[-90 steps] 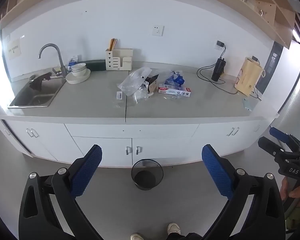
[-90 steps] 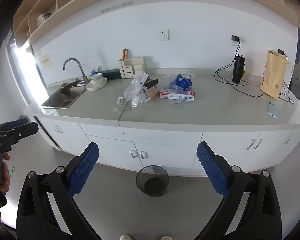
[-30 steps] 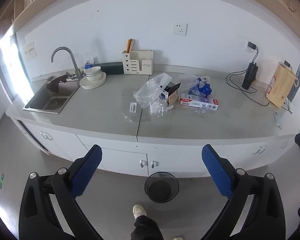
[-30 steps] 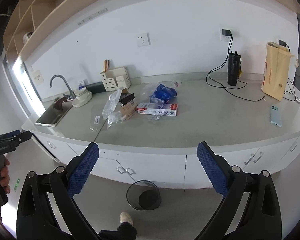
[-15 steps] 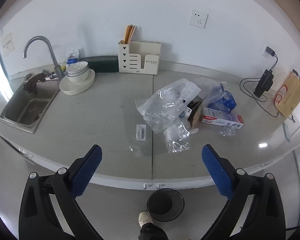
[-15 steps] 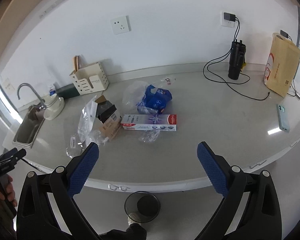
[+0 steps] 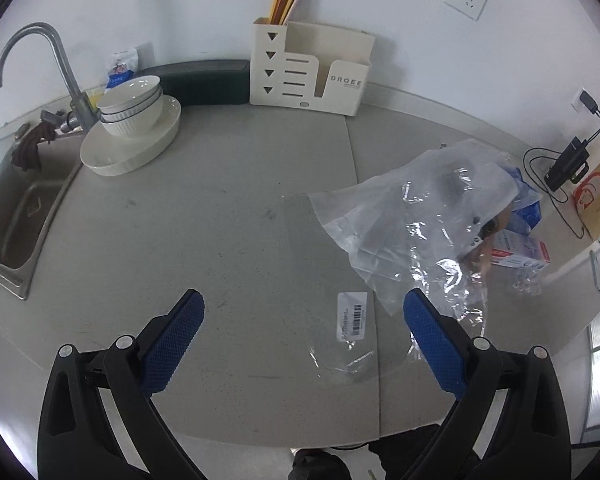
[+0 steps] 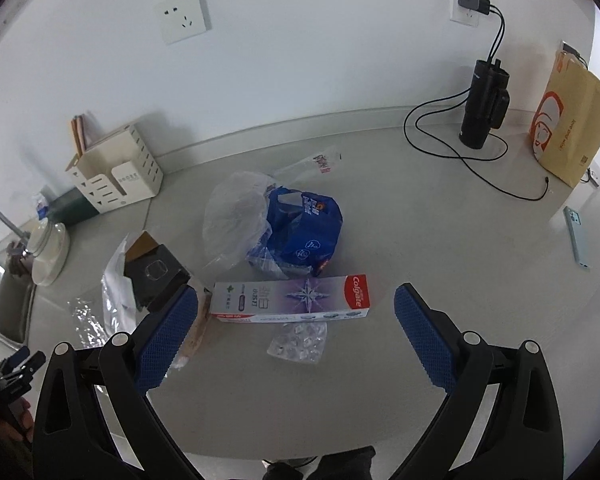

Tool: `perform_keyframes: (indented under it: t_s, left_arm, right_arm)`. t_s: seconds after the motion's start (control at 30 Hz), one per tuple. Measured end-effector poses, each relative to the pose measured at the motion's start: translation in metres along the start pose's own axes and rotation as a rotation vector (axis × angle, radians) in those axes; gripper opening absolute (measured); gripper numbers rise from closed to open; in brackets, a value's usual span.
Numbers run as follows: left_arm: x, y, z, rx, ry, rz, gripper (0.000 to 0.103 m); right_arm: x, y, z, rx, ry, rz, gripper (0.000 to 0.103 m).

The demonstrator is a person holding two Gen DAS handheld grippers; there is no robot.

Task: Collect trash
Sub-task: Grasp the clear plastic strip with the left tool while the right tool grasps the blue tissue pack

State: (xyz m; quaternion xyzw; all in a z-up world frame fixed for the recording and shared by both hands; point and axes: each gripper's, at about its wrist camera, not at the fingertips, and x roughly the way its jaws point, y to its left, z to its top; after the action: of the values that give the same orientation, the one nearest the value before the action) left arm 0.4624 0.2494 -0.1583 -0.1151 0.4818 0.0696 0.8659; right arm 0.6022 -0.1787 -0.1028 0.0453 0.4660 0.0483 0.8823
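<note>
Trash lies on the grey counter (image 7: 220,240). In the left wrist view a large clear plastic bag (image 7: 420,216) lies right of centre, with a flat clear wrapper bearing a barcode label (image 7: 353,315) in front of it. My left gripper (image 7: 300,338) is open and empty just above the wrapper. In the right wrist view a Colgate toothpaste box (image 8: 290,298), an empty blister pack (image 8: 298,342), a blue bag (image 8: 300,232), a clear bag (image 8: 232,216) and an open black-and-brown carton (image 8: 156,270) lie ahead. My right gripper (image 8: 296,338) is open and empty above the blister pack.
A sink (image 7: 16,216) with tap, a plate with stacked bowls (image 7: 130,132) and a cream organiser (image 7: 308,72) stand at the back left. A black charging device with cables (image 8: 482,108), a yellow paper bag (image 8: 572,128) and a phone (image 8: 576,236) are at the right.
Both grippers have moved in from across the room to low over the counter. The floor bin has left view. Both grippers stay open.
</note>
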Motion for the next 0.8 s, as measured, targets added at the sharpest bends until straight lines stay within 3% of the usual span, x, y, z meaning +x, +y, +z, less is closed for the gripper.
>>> perform_keyframes:
  t_s: [0.23,0.53,0.7,0.8]
  left_arm:
    - [0.045,0.013,0.011,-0.074,0.056,0.006,0.097]
    - [0.086,0.024,0.016,-0.143,0.112,0.012,0.097]
    - [0.1,0.029,0.022,-0.193,0.128,-0.057,0.097]
    - [0.112,0.027,0.024,-0.194,0.154,-0.11,0.097]
  right_arm:
    - [0.066,-0.015,0.036,-0.013,0.08,-0.03,0.1]
    - [0.151,-0.024,0.064,-0.022,0.251,-0.026,0.099]
    - [0.182,-0.015,0.068,-0.076,0.318,-0.041,0.099]
    - [0.192,-0.019,0.067,-0.078,0.353,-0.047,0.088]
